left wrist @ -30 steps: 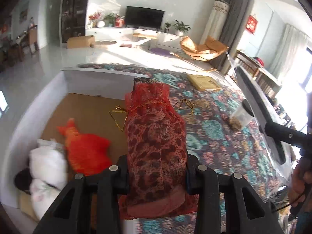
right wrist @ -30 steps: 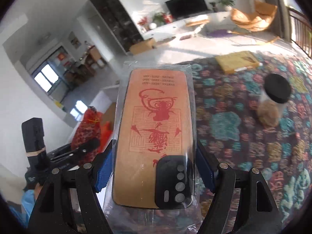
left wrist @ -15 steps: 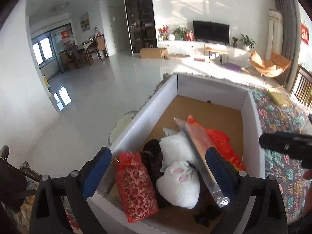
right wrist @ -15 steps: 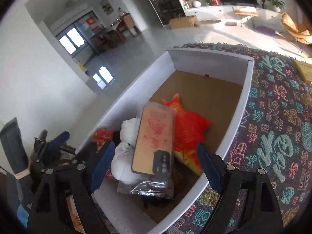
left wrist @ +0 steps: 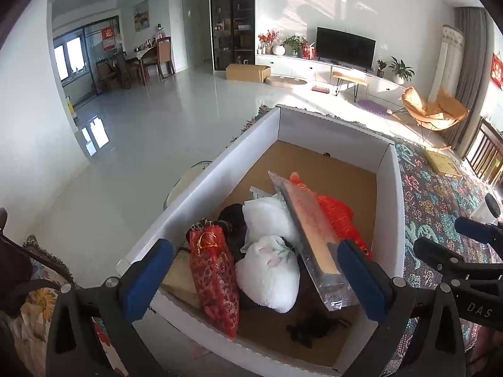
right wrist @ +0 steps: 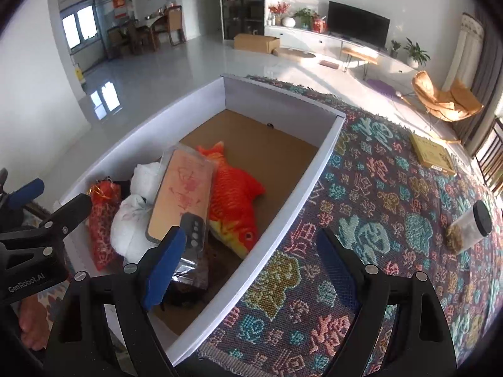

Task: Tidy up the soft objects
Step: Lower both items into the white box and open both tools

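Patterned cloth (right wrist: 371,220) with white box (left wrist: 388,207) at its left edge. Left gripper (left wrist: 251,275) jaws just opened wide, empty, red mesh pouch (left wrist: 213,279) below between them inside box. Right gripper (right wrist: 248,262) spread, empty, over box's right wall; packaged phone case (right wrist: 182,196) leans on orange fish plush (right wrist: 232,201). Far half of box floor bare.

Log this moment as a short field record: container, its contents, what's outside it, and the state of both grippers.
container: white cardboard box on patterned cloth
contents: red mesh pouch, white plush items, orange fish plush, bagged phone case
outside box: black-lidded jar, yellow flat box
left gripper: open, nothing held, jaws just opened
right gripper: open, nothing held
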`<state>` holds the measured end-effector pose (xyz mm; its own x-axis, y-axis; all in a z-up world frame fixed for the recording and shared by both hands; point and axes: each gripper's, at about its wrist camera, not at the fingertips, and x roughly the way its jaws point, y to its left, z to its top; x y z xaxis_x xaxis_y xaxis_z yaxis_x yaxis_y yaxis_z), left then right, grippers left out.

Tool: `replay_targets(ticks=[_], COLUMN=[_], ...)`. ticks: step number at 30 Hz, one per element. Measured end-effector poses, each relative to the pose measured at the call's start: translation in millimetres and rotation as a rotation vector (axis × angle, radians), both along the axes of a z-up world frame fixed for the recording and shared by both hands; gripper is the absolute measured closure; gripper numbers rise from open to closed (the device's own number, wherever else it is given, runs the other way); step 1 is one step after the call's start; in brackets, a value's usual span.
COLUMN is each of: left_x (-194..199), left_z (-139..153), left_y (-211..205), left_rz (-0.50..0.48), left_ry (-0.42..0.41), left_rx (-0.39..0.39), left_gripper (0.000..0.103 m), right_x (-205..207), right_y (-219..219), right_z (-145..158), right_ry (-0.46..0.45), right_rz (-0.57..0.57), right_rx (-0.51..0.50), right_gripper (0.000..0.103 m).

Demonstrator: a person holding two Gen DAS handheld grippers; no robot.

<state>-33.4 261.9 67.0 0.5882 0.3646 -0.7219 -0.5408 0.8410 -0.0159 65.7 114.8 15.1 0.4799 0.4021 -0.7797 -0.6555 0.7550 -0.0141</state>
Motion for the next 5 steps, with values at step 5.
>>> replay_targets(ticks=[5], left_x=[-6.7], left_z=[2.8], left_y=[-4.6], left_rz=[0.016], left_ry=[-0.031], left_rx=[0.030], left_gripper=[0.000], right_x=[-6.6], right_y=[-3.0], right_z=[3.2], right_ry=[-0.035], right_rz=[-0.002], right_rx=[0.018], right_gripper=[0.016])
